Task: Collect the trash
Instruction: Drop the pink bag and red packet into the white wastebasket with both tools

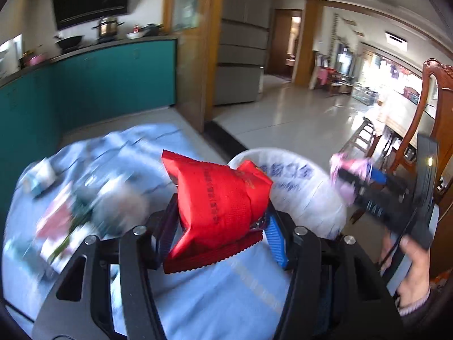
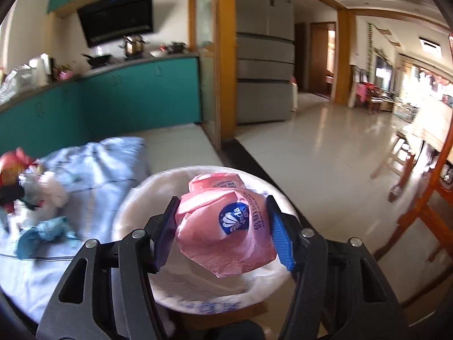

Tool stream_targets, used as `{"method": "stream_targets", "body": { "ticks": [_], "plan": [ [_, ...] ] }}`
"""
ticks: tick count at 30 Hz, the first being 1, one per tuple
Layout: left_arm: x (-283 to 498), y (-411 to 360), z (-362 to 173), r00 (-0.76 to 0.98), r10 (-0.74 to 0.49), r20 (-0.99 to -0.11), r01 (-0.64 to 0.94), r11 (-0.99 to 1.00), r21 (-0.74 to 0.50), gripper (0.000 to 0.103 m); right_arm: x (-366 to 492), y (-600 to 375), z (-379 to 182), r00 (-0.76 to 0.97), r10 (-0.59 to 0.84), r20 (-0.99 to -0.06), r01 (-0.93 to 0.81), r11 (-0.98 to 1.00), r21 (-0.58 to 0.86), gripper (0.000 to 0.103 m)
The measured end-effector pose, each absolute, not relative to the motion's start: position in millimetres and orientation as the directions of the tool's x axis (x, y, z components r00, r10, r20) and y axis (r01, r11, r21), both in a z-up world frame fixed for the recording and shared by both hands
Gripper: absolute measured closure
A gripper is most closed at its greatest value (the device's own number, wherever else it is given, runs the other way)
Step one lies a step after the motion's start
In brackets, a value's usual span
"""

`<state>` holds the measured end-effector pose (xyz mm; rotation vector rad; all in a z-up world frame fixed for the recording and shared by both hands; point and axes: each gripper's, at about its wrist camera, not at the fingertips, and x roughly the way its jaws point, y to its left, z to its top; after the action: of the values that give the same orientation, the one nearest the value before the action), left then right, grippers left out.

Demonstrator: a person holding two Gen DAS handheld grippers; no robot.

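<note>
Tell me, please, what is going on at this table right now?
A person is clearing trash with two handheld grippers. The left gripper grips a red snack wrapper above the blue cloth. The right gripper holds a pink tissue packet over the white-lined bin. More litter lies on the cloth.

blurred litter pile, chair cut off

Both wrist cams sit close behind their fingers, facing the kitchen counter. Shared: white-lined bin, blue cloth, fridge.
</note>
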<state>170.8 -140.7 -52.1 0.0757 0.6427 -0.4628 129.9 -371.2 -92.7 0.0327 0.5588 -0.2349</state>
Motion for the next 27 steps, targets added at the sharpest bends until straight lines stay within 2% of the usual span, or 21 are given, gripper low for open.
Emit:
{"method": "stream_targets", "body": {
  "ticks": [2,6,10,11,13,17,19,21,27],
  "plan": [
    [193.8,-169.8,-51.5,0.671,-0.436,-0.600,0.483,0.871,-0.092,0.046,132.3,-377.1,-91.8,0.812,-0.243,-0.531,0.253,0.966,-0.056,0.043],
    [215.8,-214.2,-58.7,0.627,-0.503,-0.595,0.548,0.828,-0.122,0.031,126.9,-388.4,-90.9,0.809,-0.240,-0.536,0.259,0.965,-0.041,0.043],
    [227.4,-233.0,-66.6,0.635,-0.468,-0.614,0.526,0.845,-0.099,0.024,132.6,-394.4,-95.1,0.796,-0.229,-0.560,0.253,0.967,-0.036,0.043],
    [225.3,-228.9,-65.6,0.641,-0.463,-0.612,0.517,0.850,-0.103,0.018,134.8,-393.7,-96.3,0.794,-0.230,-0.563,0.250,0.967,-0.043,0.043],
    [217.5,-214.2,-61.0,0.672,-0.434,-0.600,0.481,0.872,-0.092,0.016,141.5,-391.7,-97.8,0.790,-0.227,-0.569,0.243,0.969,-0.048,0.043],
    [199.1,-178.5,-44.5,0.764,-0.333,-0.553,0.390,0.921,-0.014,0.012,151.8,-387.5,-101.2,0.778,-0.231,-0.584,0.249,0.967,-0.052,0.037],
    [187.5,-153.2,-37.5,0.818,-0.250,-0.518,0.315,0.948,0.040,0.011,155.6,-381.7,-101.4,0.780,-0.239,-0.579,0.254,0.966,-0.057,0.022],
    [178.2,-127.0,-34.8,0.850,-0.171,-0.498,0.241,0.967,0.080,0.010,157.7,-373.5,-100.8,0.784,-0.232,-0.575,0.243,0.968,-0.059,0.016],
    [171.5,-35.2,-43.0,0.855,0.096,-0.510,0.005,0.981,0.194,0.010,166.5,-329.9,-85.4,0.824,-0.132,-0.551,0.118,0.991,-0.060,0.016]
  ]
}}
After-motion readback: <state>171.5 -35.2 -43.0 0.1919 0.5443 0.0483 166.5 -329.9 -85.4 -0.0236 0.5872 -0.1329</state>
